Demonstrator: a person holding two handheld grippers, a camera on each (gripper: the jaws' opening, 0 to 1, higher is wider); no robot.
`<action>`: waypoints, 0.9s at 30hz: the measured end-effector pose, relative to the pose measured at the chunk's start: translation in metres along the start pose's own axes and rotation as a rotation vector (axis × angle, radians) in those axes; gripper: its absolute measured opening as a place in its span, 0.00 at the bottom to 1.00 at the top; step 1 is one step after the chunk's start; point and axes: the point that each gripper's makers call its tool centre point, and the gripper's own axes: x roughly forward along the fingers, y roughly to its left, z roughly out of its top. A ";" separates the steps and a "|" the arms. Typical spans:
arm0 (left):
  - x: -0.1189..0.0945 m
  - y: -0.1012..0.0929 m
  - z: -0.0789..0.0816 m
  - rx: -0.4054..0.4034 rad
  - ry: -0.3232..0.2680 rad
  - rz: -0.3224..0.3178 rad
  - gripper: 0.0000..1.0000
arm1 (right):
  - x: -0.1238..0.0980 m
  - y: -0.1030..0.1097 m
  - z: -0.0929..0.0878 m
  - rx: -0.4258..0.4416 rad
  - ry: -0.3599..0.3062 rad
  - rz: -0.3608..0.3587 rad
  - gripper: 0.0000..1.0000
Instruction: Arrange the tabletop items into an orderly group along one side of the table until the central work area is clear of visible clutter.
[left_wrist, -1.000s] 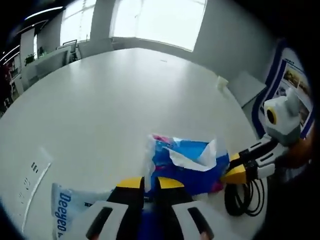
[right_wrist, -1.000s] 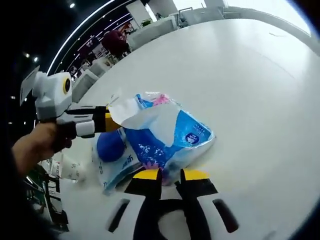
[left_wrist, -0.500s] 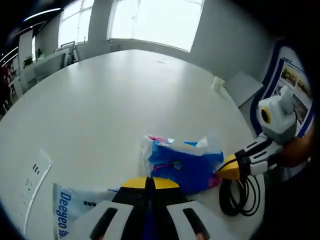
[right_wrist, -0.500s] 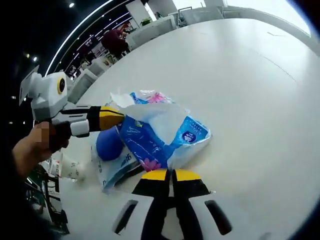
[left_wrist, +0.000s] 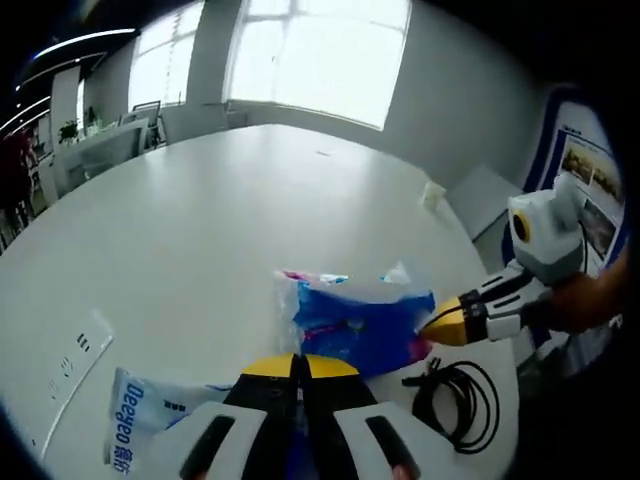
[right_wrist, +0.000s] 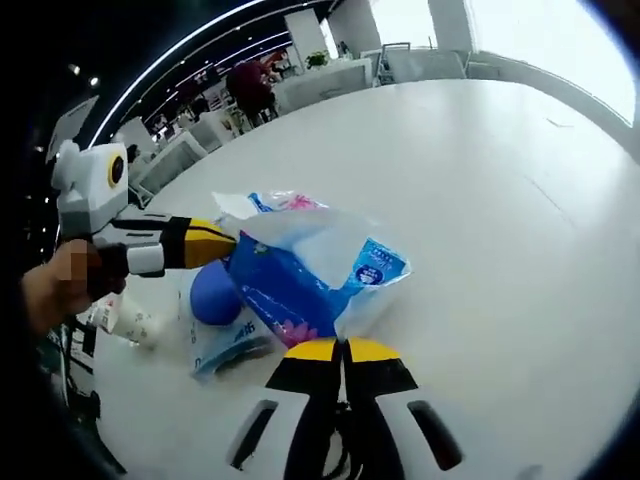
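Right gripper view: right claw (right_wrist: 342, 350) closed, apparently pinching the tissue pack (right_wrist: 300, 280); left claw (right_wrist: 228, 240) state indiscernible. Slide gently edgeward.

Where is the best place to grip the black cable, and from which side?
Probably the near arc of the coiled black cable, approached from the table-edge side. It lies flat in loose loops, apart from the blue pack, so one jaw can slip inside the coil.

Right hand-held gripper (right_wrist: 342, 349) at 6 o'clock, jaws together, tips at the blue tissue pack (right_wrist: 305, 275). Left hand-held gripper (right_wrist: 225, 243) enters from 9 o'clock, touching the pack. White counter (right_wrist: 480, 200) beneath.
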 end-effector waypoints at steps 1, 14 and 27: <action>-0.001 -0.002 0.001 -0.013 -0.010 0.005 0.00 | -0.001 -0.003 0.002 -0.020 -0.002 -0.005 0.00; -0.002 -0.031 -0.009 -0.101 -0.060 0.104 0.00 | -0.004 -0.030 0.006 -0.166 -0.021 -0.038 0.00; -0.009 -0.049 -0.007 -0.156 -0.124 0.175 0.00 | -0.008 -0.041 0.033 -0.322 -0.077 -0.008 0.00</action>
